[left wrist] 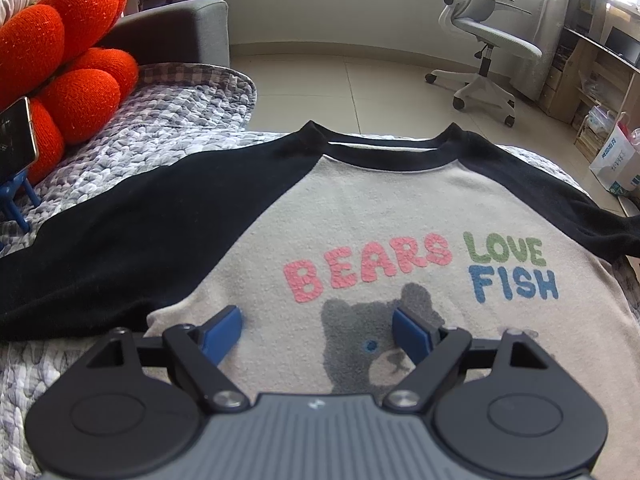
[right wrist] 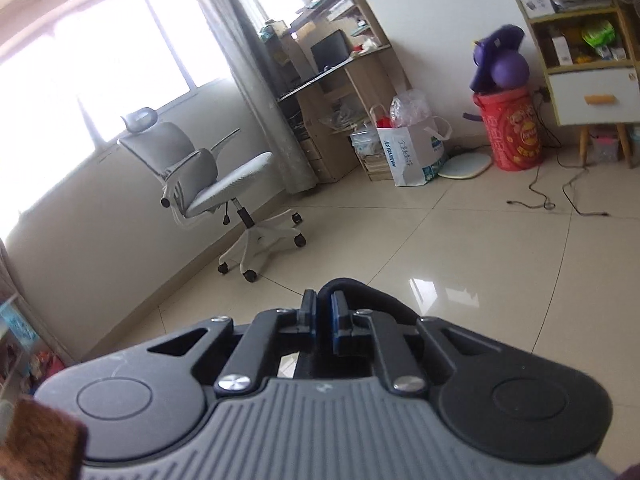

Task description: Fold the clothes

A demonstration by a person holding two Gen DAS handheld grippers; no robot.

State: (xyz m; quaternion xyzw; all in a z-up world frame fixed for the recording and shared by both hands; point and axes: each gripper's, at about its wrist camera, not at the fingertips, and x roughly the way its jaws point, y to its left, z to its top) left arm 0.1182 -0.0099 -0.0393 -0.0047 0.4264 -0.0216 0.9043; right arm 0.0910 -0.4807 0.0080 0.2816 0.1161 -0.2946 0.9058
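Left wrist view: the left tongs (left wrist: 318, 330) hang wide open over the shirt (left wrist: 360, 232), spread flat on a grey quilted bed (left wrist: 168, 128), with orange cushions (left wrist: 72, 60) at ten o'clock and an office chair (left wrist: 492, 36) at one o'clock. From the right wrist, the right tongs (right wrist: 320, 312) are clamped on a dark fabric fold (right wrist: 360, 292) above the tiled floor (right wrist: 460, 260); the chair stands at ten o'clock.

Beige shirt (left wrist: 360, 216), black sleeves, pink-green-blue lettering, grey bear; orange cushions (left wrist: 68, 48); grey-white quilt (left wrist: 160, 128).
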